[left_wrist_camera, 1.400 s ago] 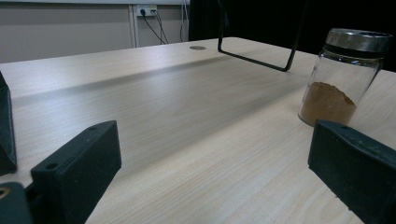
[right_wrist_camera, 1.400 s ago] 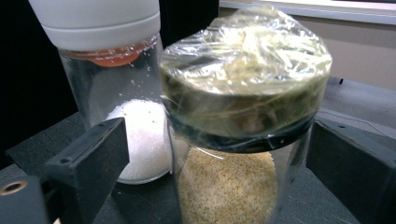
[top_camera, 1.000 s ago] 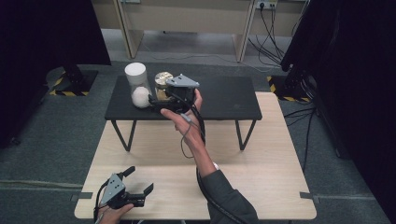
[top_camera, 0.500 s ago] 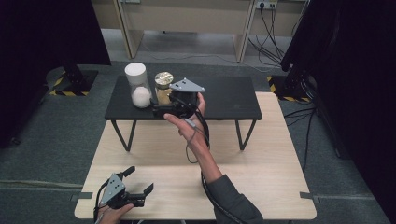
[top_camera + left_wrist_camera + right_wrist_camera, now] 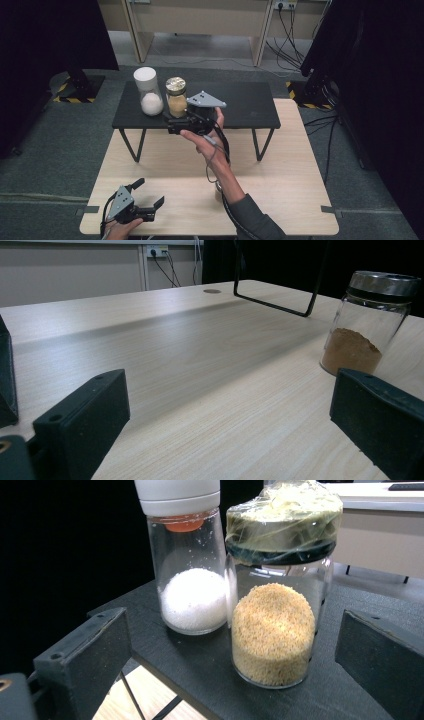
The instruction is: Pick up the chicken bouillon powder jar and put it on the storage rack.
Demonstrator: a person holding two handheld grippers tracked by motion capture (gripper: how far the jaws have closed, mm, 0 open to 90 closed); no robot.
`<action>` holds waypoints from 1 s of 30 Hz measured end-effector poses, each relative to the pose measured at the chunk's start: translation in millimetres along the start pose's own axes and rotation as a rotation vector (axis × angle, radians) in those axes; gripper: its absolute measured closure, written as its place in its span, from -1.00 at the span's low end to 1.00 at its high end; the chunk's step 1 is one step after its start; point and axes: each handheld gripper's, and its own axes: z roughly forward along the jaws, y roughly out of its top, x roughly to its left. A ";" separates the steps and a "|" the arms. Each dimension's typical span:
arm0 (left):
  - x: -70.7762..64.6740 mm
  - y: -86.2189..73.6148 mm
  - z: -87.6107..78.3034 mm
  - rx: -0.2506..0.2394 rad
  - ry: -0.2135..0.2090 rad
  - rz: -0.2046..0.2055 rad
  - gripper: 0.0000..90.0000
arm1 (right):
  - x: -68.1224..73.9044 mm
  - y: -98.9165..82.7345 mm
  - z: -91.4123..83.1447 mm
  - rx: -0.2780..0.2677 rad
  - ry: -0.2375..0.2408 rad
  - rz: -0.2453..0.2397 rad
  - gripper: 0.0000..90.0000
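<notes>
The right gripper [image 5: 172,122] is held over the near edge of the black raised shelf [image 5: 245,107], its jaws spread wide and gripping nothing. In the right gripper view, the jar of yellow grains [image 5: 275,605] is seen between the two open jaws but beyond them, untouched; its lid is wrapped in clear film. In the high view this jar [image 5: 175,97] stands upright on the shelf at about 12 o'clock from the jaws. Just beside it, at its 9 o'clock, the white-capped jar of white powder [image 5: 148,92] stands upright; whether the two touch cannot be told. The left gripper [image 5: 150,195] is held low at the near left corner of the wooden table [image 5: 295,200], its jaws likewise wide apart and empty. In the left gripper view, a jar of brown powder [image 5: 367,325] with a metal lid stands on the wood at about 2 o'clock, past the right jaw.
</notes>
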 end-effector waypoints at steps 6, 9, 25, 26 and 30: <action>0.0 0.0 0.0 0.000 0.000 0.000 -0.96 | -2.4 -7.0 -8.6 -0.010 0.011 0.005 -0.96; 0.0 0.0 0.1 0.001 0.001 -0.001 -0.96 | -4.1 -10.1 -11.6 -0.016 0.017 0.007 -0.96; 0.0 0.0 0.0 0.001 0.001 0.002 -0.96 | -2.2 -29.0 -27.7 -0.038 0.055 -0.004 -0.96; 0.0 0.0 0.0 0.001 0.001 0.002 -0.96 | -2.0 -30.5 -29.3 -0.040 0.061 0.003 -0.96; 0.1 0.0 0.0 0.001 0.002 0.002 -0.96 | -0.4 -34.7 -33.6 -0.046 0.078 0.010 -0.96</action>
